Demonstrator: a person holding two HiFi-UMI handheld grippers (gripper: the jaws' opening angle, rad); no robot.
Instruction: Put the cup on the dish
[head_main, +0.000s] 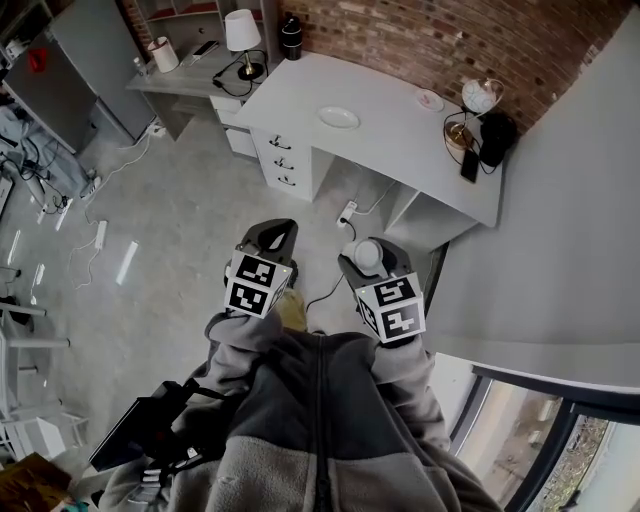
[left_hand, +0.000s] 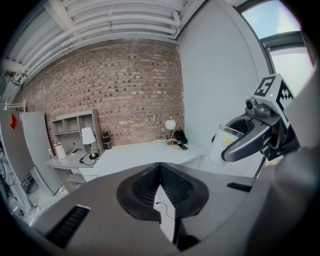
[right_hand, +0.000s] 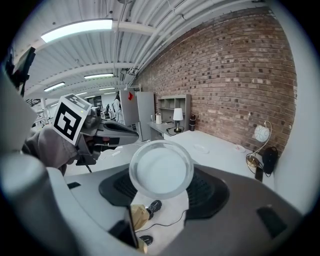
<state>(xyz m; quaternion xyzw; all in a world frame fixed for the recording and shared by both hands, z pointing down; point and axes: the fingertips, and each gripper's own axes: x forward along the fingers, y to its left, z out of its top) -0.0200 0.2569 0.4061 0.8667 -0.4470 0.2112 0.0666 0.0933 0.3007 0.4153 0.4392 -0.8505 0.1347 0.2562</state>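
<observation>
Cup (right_hand: 161, 169): clear plastic, pinched between spread jaws of right gripper (head_main: 372, 262), up over the floor (well apart from the desk). Left gripper (head_main: 272, 238): just beside, jaws pressed together on nothing. White dish (head_main: 338, 117): lying on grey desk (head_main: 400, 150) against brick wall (head_main: 440, 35), far ahead of both grippers.
</observation>
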